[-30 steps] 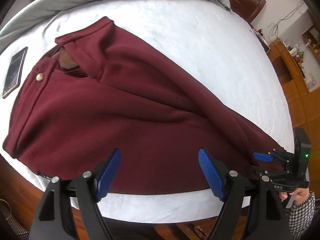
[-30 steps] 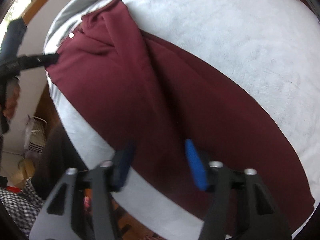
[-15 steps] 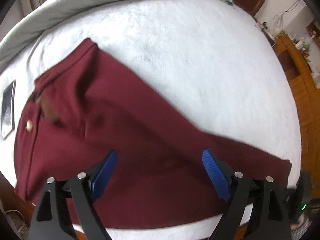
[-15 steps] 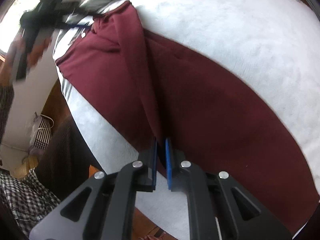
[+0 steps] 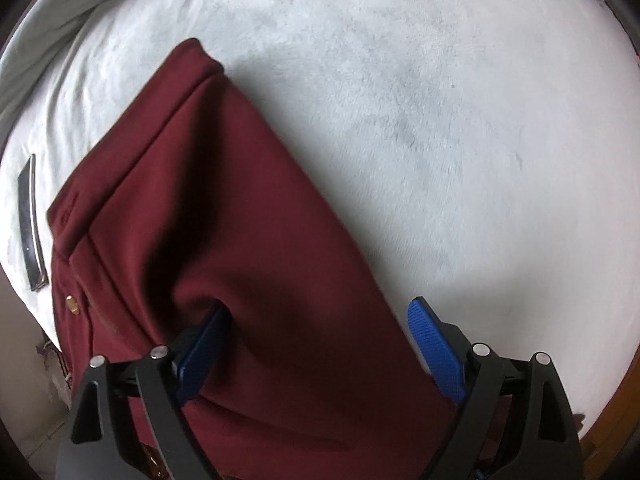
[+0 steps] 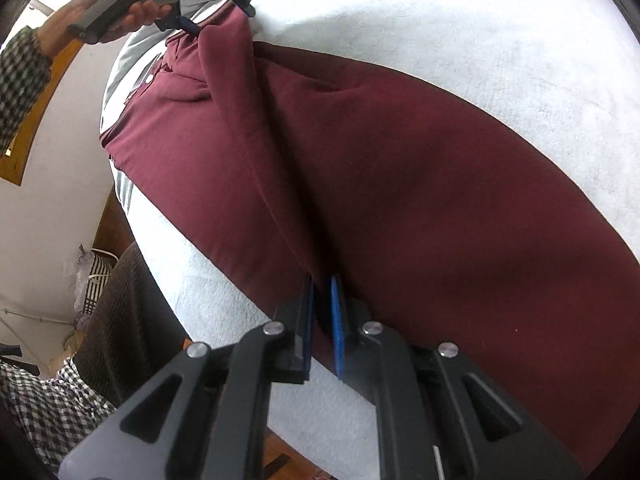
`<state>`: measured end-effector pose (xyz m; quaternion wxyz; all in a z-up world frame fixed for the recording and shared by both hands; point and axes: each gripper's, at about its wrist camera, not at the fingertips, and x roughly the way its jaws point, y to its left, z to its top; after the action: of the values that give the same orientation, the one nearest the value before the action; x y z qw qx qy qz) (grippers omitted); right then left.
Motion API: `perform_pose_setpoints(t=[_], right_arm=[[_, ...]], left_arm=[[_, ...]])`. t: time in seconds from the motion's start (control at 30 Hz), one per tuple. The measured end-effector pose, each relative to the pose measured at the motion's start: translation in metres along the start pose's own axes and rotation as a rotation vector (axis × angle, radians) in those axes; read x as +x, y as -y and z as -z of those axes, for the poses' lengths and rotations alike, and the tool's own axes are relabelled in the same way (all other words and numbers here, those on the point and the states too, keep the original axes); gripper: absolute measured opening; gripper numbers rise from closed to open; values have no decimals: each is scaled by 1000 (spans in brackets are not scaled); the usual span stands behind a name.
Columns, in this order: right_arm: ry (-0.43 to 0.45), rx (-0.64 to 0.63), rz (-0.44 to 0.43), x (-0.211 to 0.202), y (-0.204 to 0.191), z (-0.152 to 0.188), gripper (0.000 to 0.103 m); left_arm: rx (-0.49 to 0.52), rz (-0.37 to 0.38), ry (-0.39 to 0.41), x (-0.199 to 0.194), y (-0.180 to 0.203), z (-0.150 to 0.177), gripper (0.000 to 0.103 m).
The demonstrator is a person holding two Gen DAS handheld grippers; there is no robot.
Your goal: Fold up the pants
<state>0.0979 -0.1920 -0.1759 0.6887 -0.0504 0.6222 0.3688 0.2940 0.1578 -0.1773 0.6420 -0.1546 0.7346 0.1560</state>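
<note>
Dark red pants (image 5: 224, 240) lie on a white bed (image 5: 440, 120), waistband toward the far left. My left gripper (image 5: 316, 344) is open, its blue pads straddling a raised fold of the pants near the waist; the left pad presses into the cloth. In the right wrist view the pants (image 6: 400, 184) stretch across the bed, and my right gripper (image 6: 322, 312) is shut on a ridge of the cloth at the near edge. The left gripper (image 6: 216, 20) shows at the top left of that view, open over the waistband end.
A dark phone (image 5: 30, 224) lies on the bed left of the waistband. A grey duvet (image 5: 48, 20) is bunched at the far left. The wooden bed frame (image 6: 120, 216) and the person's checked sleeve (image 6: 24, 72) show at the left of the right wrist view.
My left gripper has swung toward the waistband and come down over a fold, still open. My right gripper, open a second ago, closed on a ridge of the pants and holds it.
</note>
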Motion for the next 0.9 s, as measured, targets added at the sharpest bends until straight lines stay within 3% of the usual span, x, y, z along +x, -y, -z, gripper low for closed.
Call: perform_pose_setpoints(t=[0.13, 0.3, 0.5, 0.6, 0.67, 0.73, 0.9], right_arm=[[5, 17, -22, -1, 3, 0, 7], [15, 42, -48, -5, 6, 4, 8], [28, 45, -56, -10, 10, 6, 9], [33, 60, -69, -12, 14, 6, 9], [43, 66, -70, -16, 15, 6, 9], [57, 73, -69, -20, 16, 6, 10], [68, 92, -62, -29, 19, 8, 10]], left_arm=[[-22, -62, -39, 9, 10, -12, 92], [-4, -215, -172, 44, 23, -27, 99], [-26, -203, -194, 51, 21, -32, 96], [-25, -186, -158, 46, 18, -24, 71], [-14, -193, -127, 38, 15, -18, 41], [11, -191, -90, 29, 12, -7, 25], [8, -84, 71, -8, -5, 31, 18]])
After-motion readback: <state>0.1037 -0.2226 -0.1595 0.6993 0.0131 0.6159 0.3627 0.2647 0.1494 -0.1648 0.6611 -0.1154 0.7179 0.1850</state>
